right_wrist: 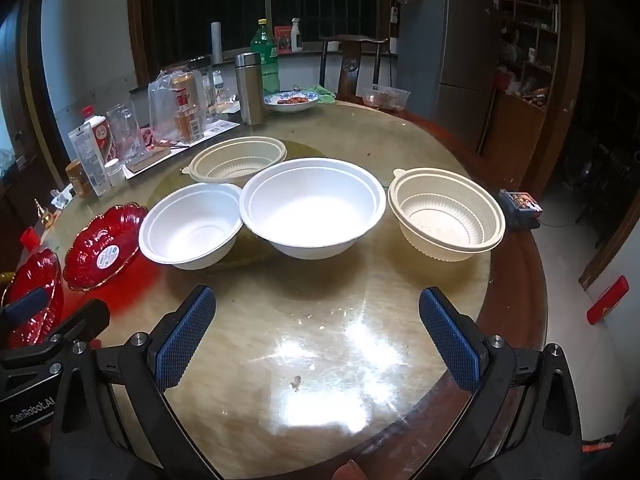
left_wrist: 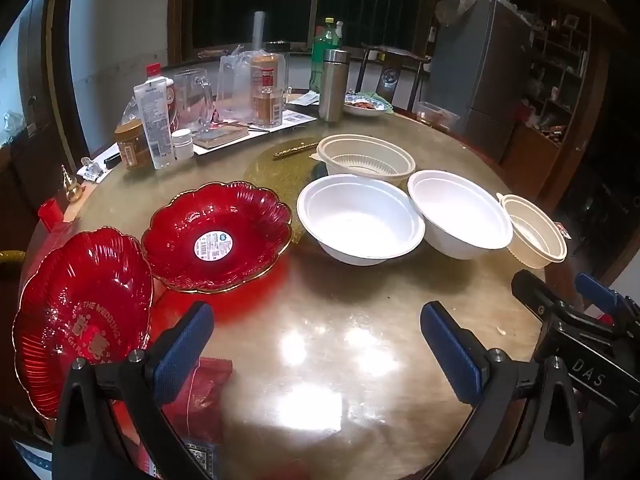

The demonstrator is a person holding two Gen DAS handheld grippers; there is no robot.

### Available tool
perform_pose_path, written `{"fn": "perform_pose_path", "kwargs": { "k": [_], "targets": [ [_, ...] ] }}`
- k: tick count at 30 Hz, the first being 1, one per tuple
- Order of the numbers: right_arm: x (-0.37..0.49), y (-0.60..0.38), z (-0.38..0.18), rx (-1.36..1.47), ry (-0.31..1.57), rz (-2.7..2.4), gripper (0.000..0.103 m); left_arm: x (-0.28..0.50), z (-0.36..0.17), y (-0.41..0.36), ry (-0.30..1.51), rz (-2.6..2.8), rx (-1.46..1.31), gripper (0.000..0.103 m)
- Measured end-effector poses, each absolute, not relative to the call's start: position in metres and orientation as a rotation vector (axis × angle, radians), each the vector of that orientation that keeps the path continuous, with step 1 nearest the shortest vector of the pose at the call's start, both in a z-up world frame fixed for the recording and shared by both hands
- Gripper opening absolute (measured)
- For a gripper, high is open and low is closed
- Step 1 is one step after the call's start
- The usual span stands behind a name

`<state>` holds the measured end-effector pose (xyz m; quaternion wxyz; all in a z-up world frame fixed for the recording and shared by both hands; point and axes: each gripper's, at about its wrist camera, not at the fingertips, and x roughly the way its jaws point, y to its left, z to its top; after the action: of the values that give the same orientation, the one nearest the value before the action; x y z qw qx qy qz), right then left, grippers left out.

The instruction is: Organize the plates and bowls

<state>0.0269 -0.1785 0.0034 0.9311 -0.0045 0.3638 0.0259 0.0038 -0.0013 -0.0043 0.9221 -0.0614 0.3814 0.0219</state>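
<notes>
Both the left gripper (left_wrist: 316, 344) and right gripper (right_wrist: 318, 336) tilt down over the bare surface (right_wrist: 320, 320), jaws wide and empty. White bowls (right_wrist: 314, 210) sit at twelve o'clock, red plates (left_wrist: 216, 236) at ten.

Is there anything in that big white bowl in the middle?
Empty. The right wrist view looks straight into the big white bowl and shows only its bare white bottom.

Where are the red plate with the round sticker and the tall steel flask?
red plate with the sticker (left_wrist: 216, 236): left wrist view, on its ribbed centre beside the label.
steel flask (right_wrist: 249, 88): right wrist view, mid-body.
</notes>
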Motion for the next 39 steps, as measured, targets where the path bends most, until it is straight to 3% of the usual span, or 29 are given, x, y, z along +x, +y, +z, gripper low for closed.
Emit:
{"fn": "perform_pose_path", "kwargs": {
  "k": [39],
  "targets": [
    [0.033, -0.182, 0.003, 0.027, 0.756, 0.041, 0.103, -0.001, 0.002, -0.003, 0.754, 0.068, -0.083, 0.103]
  ]
}}
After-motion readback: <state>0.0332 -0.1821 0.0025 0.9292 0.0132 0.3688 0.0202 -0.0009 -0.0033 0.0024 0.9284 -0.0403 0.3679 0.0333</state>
